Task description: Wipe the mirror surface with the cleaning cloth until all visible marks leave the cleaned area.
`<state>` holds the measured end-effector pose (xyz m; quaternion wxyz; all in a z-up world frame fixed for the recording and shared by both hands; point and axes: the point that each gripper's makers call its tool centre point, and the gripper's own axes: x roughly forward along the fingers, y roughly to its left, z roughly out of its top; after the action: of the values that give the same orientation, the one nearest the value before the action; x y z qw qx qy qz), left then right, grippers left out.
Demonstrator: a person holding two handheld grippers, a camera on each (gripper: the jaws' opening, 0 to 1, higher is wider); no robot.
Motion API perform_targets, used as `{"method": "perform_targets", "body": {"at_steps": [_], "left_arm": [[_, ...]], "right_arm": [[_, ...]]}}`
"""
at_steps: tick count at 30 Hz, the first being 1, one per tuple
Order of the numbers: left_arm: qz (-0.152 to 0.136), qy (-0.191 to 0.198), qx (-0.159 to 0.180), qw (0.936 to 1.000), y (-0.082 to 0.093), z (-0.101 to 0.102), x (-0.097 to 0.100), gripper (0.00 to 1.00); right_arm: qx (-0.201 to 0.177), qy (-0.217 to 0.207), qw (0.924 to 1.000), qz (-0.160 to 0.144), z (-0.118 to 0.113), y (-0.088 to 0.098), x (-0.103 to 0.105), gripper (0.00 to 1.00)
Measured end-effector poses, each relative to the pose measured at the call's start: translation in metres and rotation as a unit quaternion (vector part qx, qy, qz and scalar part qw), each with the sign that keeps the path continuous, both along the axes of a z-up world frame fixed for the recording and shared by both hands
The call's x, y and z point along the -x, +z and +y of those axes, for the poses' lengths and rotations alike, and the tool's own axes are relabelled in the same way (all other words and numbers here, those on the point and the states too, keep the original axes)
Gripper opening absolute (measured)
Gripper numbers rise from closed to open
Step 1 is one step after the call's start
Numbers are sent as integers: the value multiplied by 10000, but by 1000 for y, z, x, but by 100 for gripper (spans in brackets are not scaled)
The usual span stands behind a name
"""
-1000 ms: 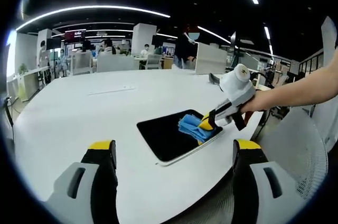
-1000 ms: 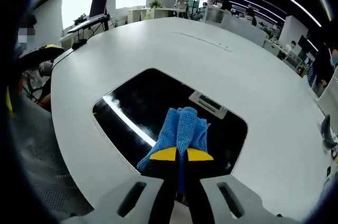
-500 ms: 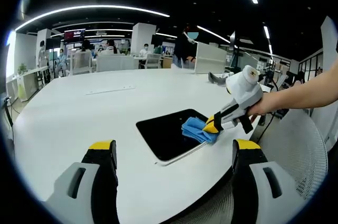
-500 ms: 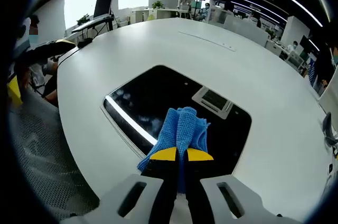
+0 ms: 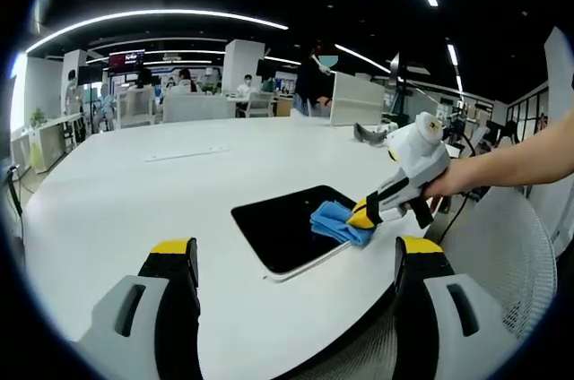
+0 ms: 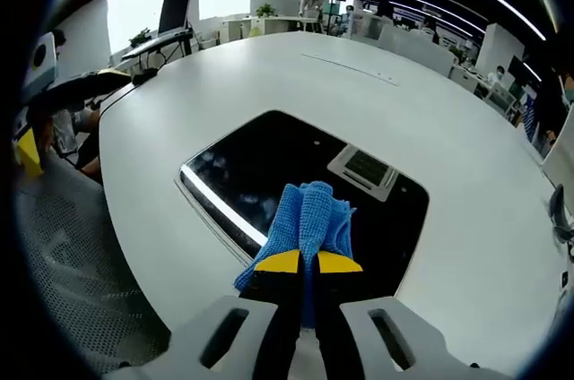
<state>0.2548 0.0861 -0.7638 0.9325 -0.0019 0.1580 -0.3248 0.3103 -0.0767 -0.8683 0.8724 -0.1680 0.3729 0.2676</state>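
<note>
A dark rectangular mirror (image 5: 285,227) (image 6: 269,169) lies flat on the white round table (image 5: 134,192) (image 6: 448,138), reflecting ceiling lights. A folded blue cleaning cloth (image 5: 339,221) (image 6: 309,219) rests on the mirror's near right part, and my right gripper (image 5: 362,215) (image 6: 300,263) is shut on it, pressing it to the glass. Faint smudges show on the mirror left of the cloth in the right gripper view. My left gripper (image 5: 296,259) stands open above the table's near edge, short of the mirror, with nothing between its fingers.
A person's arm (image 5: 511,160) holds the right gripper. A mesh chair back (image 5: 502,259) stands at the table's right edge, another mesh chair (image 6: 81,254) at the left of the right gripper view. Desks, monitors and people fill the background office (image 5: 179,93).
The right gripper with the cloth has slid slightly toward the mirror's right edge, then almost stopped. The left gripper has stayed put.
</note>
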Motion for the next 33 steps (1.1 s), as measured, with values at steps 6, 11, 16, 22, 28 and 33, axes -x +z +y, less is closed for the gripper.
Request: {"method": "perform_targets", "body": {"at_steps": [6, 11, 16, 22, 28, 33], "left_arm": [[-1, -4, 13, 10000, 0, 0, 0, 90], [-9, -5, 30, 10000, 1, -1, 0, 90], [5, -8, 22, 10000, 0, -1, 0, 90], [25, -11, 11, 10000, -1, -1, 0, 90], [52, -43, -30, 10000, -2, -2, 1, 90], [62, -27, -35, 10000, -2, -1, 1, 90]], "right_arm": [[5, -13, 10000, 4, -1, 0, 0, 0], [8, 0, 10000, 5, 0, 0, 1, 0], [-14, 5, 10000, 17, 0, 0, 2, 0], [22, 144, 9999, -8, -1, 0, 1, 0], [18, 238, 9997, -35, -1, 0, 2, 0], [22, 334, 9994, -33, -1, 0, 1, 0]]}}
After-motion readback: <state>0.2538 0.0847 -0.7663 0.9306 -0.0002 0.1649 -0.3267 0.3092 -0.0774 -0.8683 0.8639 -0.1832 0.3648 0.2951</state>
